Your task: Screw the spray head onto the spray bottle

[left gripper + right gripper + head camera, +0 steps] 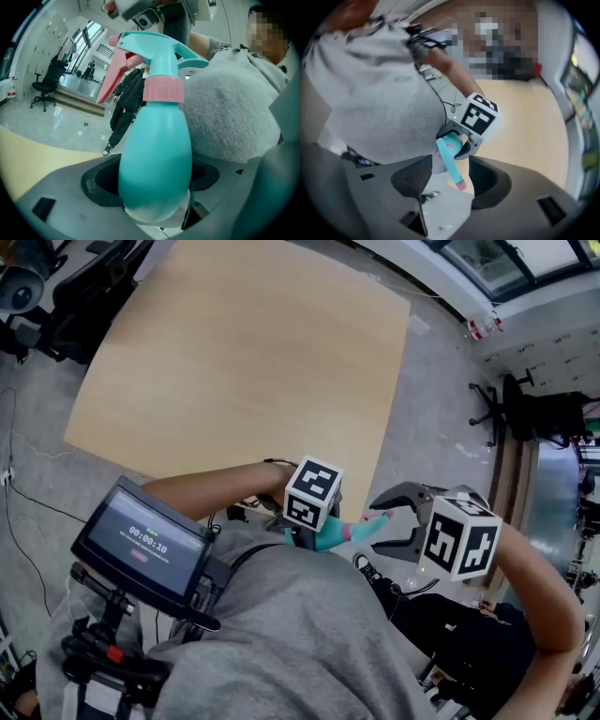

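A broad, square table (234, 362) of pale wood grain lies bare on a grey, speckled floor (441, 409). Black office chairs (525, 413) stand on that floor off the table's right side. On the table's near side is a person in a soft grey shirt (300, 634), with a small dark screen (145, 540) fixed at the chest.

The spray bottle (154, 159) is held in the air just off the table's near right corner, against the shirt and not on the table. Its long axis lies close to level, running from the left gripper (152, 180) towards the right gripper (450, 178), with the neck end towards the right one. The left gripper's fingers are closed on the bottle's rounded belly, one dark pad on each side. The right gripper's fingers stand apart, and the spray head (450, 161) reaches in between them with a gap on both sides and touches neither pad.

The bottle is smooth teal plastic, egg-shaped and narrowing to the neck. A ribbed pink collar (162, 89) rings the neck. The spray head above it is teal and angular, its barrel running crosswise to the bottle. A flat pink trigger (115, 70) slants down from under the nozzle
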Motion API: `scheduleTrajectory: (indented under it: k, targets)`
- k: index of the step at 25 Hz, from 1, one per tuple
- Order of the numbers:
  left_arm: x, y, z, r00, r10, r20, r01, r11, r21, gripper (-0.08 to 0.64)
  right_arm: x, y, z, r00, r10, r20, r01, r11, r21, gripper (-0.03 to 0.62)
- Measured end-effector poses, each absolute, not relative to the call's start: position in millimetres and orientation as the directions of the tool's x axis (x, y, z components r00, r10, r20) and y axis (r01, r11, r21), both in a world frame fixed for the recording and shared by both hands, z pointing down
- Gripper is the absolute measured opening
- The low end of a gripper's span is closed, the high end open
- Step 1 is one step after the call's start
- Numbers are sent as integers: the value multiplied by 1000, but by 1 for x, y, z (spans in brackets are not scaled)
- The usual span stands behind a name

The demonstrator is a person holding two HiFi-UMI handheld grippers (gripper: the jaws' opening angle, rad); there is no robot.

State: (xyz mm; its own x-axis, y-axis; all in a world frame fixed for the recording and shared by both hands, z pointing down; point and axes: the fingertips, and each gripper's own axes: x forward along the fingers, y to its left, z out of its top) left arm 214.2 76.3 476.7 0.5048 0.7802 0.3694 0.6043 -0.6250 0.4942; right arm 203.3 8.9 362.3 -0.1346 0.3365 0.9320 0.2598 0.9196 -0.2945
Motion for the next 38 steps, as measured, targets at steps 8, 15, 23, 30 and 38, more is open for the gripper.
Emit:
scheduleTrajectory:
  k: [8, 15, 23, 30, 38]
  targets:
    - [216, 78, 474, 501, 781, 372, 622, -624, 474, 382, 194, 32, 401, -103, 94, 990, 738, 675, 12, 206]
    - [216, 77, 480, 510, 763, 397, 592, -646, 482, 382, 196, 33, 413, -49, 246, 968, 430, 880, -202, 130]
    - [222, 62, 507, 621, 695, 362, 411, -682, 605, 382, 190, 2, 447, -185, 400, 898, -172, 886, -430, 130]
    - [213, 54, 504, 659, 675, 331, 384, -681, 623, 382, 176, -9, 447, -211, 476, 854, -293, 803, -520, 130]
    - [212, -40, 545, 724, 311, 616, 53, -915, 399, 382, 178, -77, 475, -279, 332, 901, -682, 592, -429, 130]
